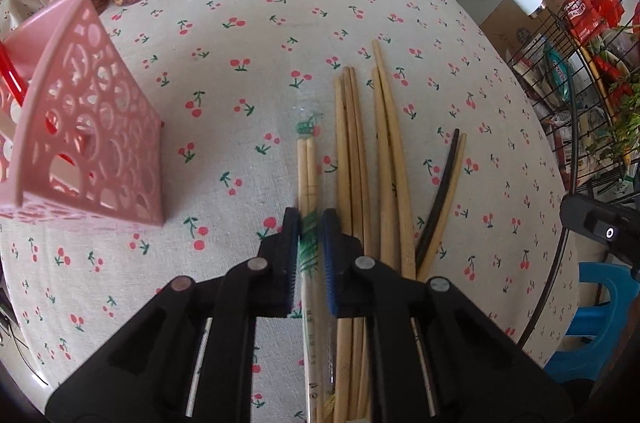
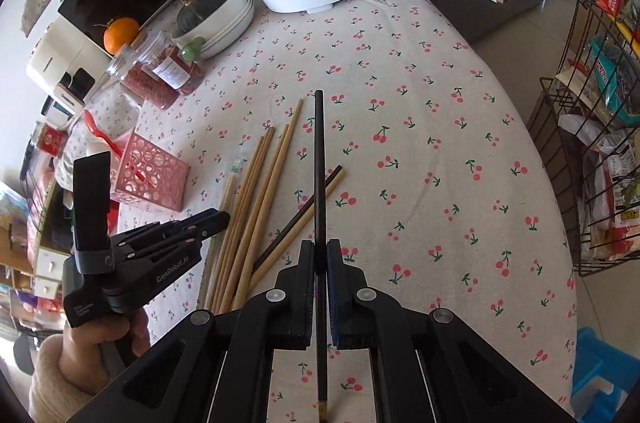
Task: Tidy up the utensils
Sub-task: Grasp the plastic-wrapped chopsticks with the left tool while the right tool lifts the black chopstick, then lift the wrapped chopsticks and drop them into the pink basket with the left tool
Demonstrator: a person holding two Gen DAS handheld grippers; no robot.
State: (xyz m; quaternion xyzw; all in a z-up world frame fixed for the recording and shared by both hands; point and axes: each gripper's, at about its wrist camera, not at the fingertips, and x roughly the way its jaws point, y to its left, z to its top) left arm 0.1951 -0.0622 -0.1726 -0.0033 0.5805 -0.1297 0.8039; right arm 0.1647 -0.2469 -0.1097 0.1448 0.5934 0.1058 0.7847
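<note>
Chopsticks on cherry-print tablecloth, both grippers engaged.

Left gripper: jaws nearly closed on a wrapped chopstick pair lying lengthwise along its fingers, tips pointing away. Right gripper: clamped shut on one black chopstick, lifted, long axis straight ahead. Loose bamboo chopsticks lie between; pink basket further left.

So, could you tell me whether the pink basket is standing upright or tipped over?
Upright. The pink basket sits flat on the tablecloth, opening upward, with a red spoon sticking out of its top.
</note>
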